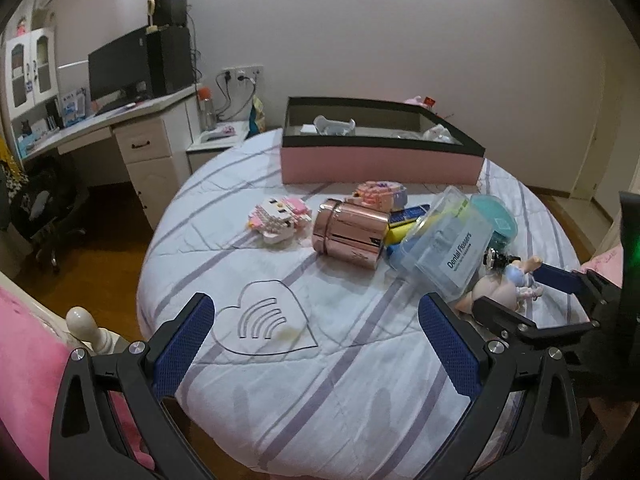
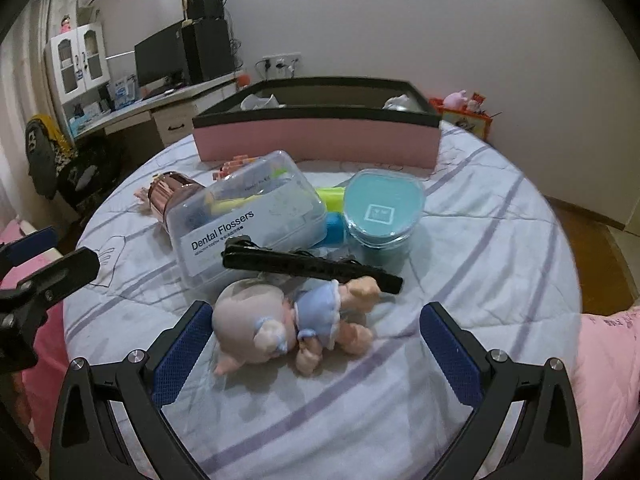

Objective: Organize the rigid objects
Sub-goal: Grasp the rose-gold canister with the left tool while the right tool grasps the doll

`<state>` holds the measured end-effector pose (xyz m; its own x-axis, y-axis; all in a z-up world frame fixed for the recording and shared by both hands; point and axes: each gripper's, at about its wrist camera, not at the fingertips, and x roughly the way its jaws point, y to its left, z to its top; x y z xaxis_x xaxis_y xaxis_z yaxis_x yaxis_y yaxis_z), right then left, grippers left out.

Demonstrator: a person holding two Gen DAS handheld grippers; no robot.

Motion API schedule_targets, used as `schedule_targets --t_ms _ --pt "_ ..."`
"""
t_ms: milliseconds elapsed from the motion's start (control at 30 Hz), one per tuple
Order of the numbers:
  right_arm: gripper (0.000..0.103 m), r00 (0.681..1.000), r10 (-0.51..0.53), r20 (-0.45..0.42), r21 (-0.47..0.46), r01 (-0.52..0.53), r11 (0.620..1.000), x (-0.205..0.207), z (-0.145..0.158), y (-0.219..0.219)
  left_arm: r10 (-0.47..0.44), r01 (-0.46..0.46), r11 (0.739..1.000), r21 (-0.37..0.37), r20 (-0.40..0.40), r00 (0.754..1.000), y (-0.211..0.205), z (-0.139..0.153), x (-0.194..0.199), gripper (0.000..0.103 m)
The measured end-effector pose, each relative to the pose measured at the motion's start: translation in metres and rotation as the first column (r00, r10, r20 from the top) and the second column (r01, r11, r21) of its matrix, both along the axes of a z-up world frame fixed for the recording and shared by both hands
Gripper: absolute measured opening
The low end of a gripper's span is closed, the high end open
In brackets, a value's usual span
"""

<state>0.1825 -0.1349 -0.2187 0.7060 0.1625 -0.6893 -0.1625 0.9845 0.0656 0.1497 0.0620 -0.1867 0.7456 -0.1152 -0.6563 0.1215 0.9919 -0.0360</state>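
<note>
The things to sort lie in a loose heap on a bed point(image 1: 280, 400) with a white, purple-striped cover. The left gripper point(image 1: 316, 348) hangs over a bare patch of cover with a heart outline, its fingers point(image 1: 186, 350) wide apart and holding nothing. The right gripper point(image 2: 316, 354) is also spread open, with a small doll point(image 2: 280, 324) in a blue dress lying on its side between the fingers, nearer the left one; whether it touches that finger I cannot tell.

Just behind the doll a black comb point(image 2: 312, 266) lies crosswise, resting against a clear box point(image 2: 244, 220) labelled "Dental Flossers". Beside that box sits a teal round case point(image 2: 382, 210), with a yellow-green and a blue thing wedged between them, mostly hidden. To the left lies a shiny rose-gold tin point(image 1: 350, 234) on its side, and near it two pink brick-built toys point(image 1: 280, 218).

Beyond the heap stands an open pink box point(image 1: 380, 164) with a black rim, holding a few pale things that are hard to make out. A desk point(image 1: 132, 116) with a monitor stands off to the left.
</note>
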Motion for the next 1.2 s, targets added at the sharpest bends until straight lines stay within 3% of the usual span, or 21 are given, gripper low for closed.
schedule_targets --t_ms 33,167,367,567,767,1033,1100,1167,1200 --pt "0.102 1.000 0.010 -0.014 0.016 -0.010 1.000 0.002 -0.002 -0.002 -0.008 0.008 1.000 0.001 -0.008 1.000 -0.002 -0.002 0.001 0.103" --pt "0.081 0.998 0.066 -0.024 0.086 -0.064 0.994 0.002 0.000 -0.007 -0.038 0.039 0.999 0.003 -0.034 0.999 -0.013 -0.009 0.007 0.103" --pt "0.081 0.998 0.068 -0.015 0.082 -0.066 0.994 -0.011 0.006 -0.022 -0.067 0.064 0.997 -0.038 -0.069 0.995 -0.021 -0.016 0.018 0.103" --pt "0.081 1.000 -0.014 0.013 0.048 0.013 0.999 -0.010 0.011 -0.049 0.000 -0.002 0.999 -0.036 -0.077 0.997 -0.010 -0.020 0.039 0.103" --pt "0.081 0.999 -0.042 -0.005 0.081 0.042 0.996 0.001 0.005 -0.064 0.029 -0.033 0.999 -0.039 -0.100 0.995 -0.009 -0.027 0.074 0.103" --pt "0.082 1.000 -0.029 -0.010 0.069 0.029 0.997 0.013 0.002 -0.061 -0.031 0.032 0.999 0.002 -0.103 0.994 -0.022 -0.030 0.098 0.100" --pt "0.082 1.000 -0.029 -0.007 0.058 0.029 0.998 0.014 0.001 -0.060 -0.044 0.045 0.999 0.010 -0.096 0.994 -0.024 -0.029 0.101 0.094" --pt "0.082 1.000 -0.029 -0.005 0.050 0.029 0.998 0.014 0.001 -0.058 -0.077 0.077 0.997 -0.008 -0.103 0.992 -0.025 -0.029 0.104 0.073" --pt "0.082 1.000 -0.028 -0.003 0.046 0.028 0.999 0.015 0.001 -0.058 -0.099 0.096 0.995 -0.031 -0.113 0.989 -0.025 -0.030 0.105 0.058"
